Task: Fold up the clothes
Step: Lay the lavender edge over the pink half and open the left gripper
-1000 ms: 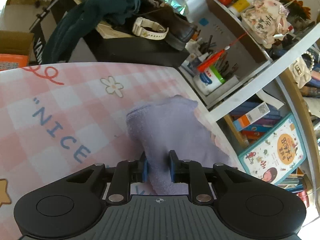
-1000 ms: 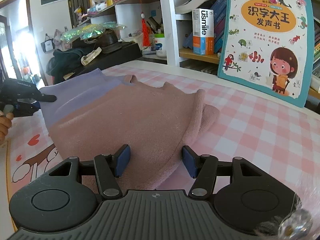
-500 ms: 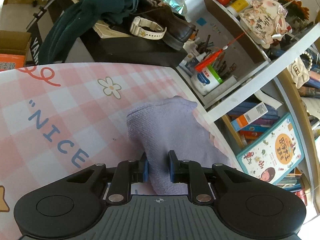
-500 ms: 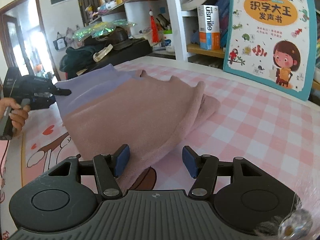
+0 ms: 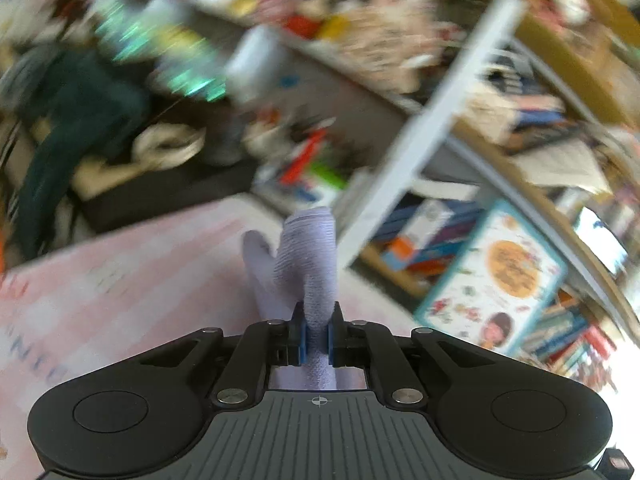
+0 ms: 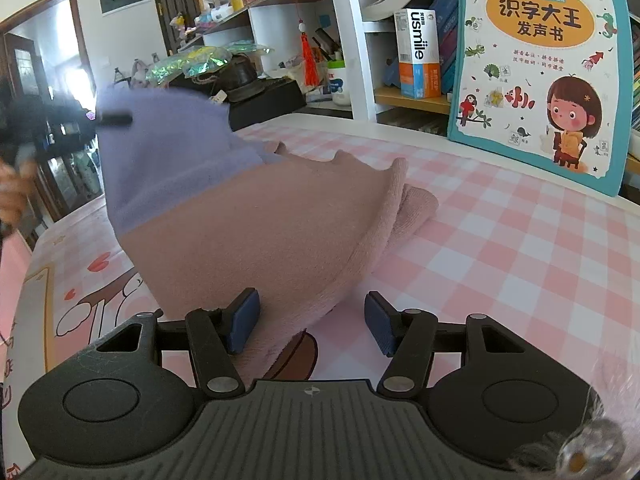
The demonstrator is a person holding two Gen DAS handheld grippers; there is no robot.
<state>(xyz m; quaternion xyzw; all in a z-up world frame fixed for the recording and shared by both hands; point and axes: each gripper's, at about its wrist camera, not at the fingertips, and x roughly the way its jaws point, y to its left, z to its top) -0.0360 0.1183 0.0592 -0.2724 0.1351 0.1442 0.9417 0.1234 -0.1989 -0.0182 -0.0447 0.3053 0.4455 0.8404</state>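
Observation:
A knitted garment, dusty pink (image 6: 260,232) with a lavender end (image 6: 160,160), lies on the pink checked tablecloth (image 6: 500,248). My left gripper (image 5: 317,320) is shut on a bunched fold of the lavender end (image 5: 306,256) and holds it up off the table. In the right wrist view that gripper (image 6: 108,119) shows blurred at the far left, with the cloth hanging from it like a tent. My right gripper (image 6: 312,320) is open low over the near pink corner, which lies between its fingers without being pressed.
A large children's book (image 6: 536,68) leans against the white shelf unit (image 6: 360,40) at the table's back right. A dark stand with a shoe and clutter (image 6: 256,92) sits behind the table. A person's hand (image 6: 12,192) is at the left edge.
The left gripper has pinched tighter on the lavender end and risen, pulling that end up off the table; its view is now motion-blurred. The right gripper has stayed put, still open.

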